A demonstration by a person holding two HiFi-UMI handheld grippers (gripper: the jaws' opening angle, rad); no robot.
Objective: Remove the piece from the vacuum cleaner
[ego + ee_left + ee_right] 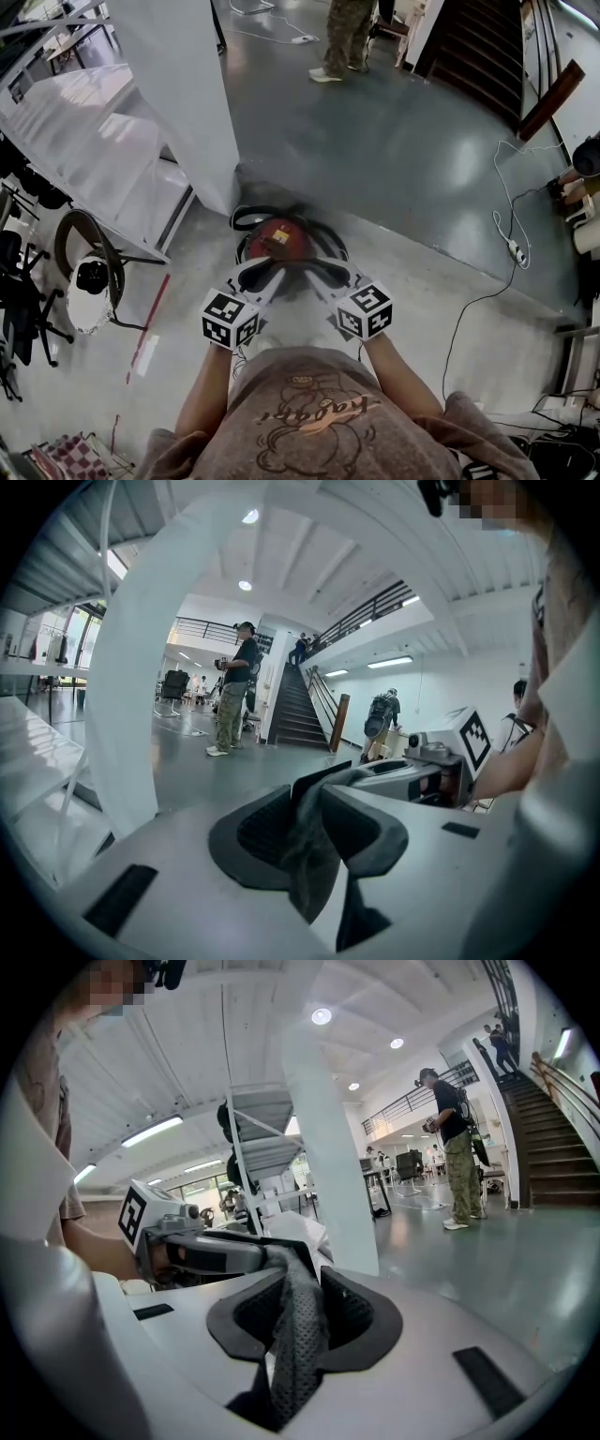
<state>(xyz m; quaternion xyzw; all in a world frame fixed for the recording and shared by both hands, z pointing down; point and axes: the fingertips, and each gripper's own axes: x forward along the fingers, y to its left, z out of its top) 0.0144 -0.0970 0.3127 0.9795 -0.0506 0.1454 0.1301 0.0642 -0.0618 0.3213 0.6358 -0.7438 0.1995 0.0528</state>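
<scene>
In the head view a red round vacuum cleaner (279,240) with a black hose (249,217) sits on the floor, blurred, just beyond both grippers. My left gripper (269,273) and right gripper (316,273) point at it side by side, tips close together. A grey mesh fabric piece (306,847) is pinched between the left jaws. The same mesh strip (298,1337) hangs through the right gripper (298,1275), whose jaws are closed on it. The right gripper (417,774) shows beside the left one, and the left gripper (199,1253) beside the right one.
A white slanted stair structure (183,103) stands directly left of the vacuum. A round-based chair (90,277) is at the left. A person (345,36) stands far across the floor near a dark staircase (478,47). A power cable (512,249) runs along the right.
</scene>
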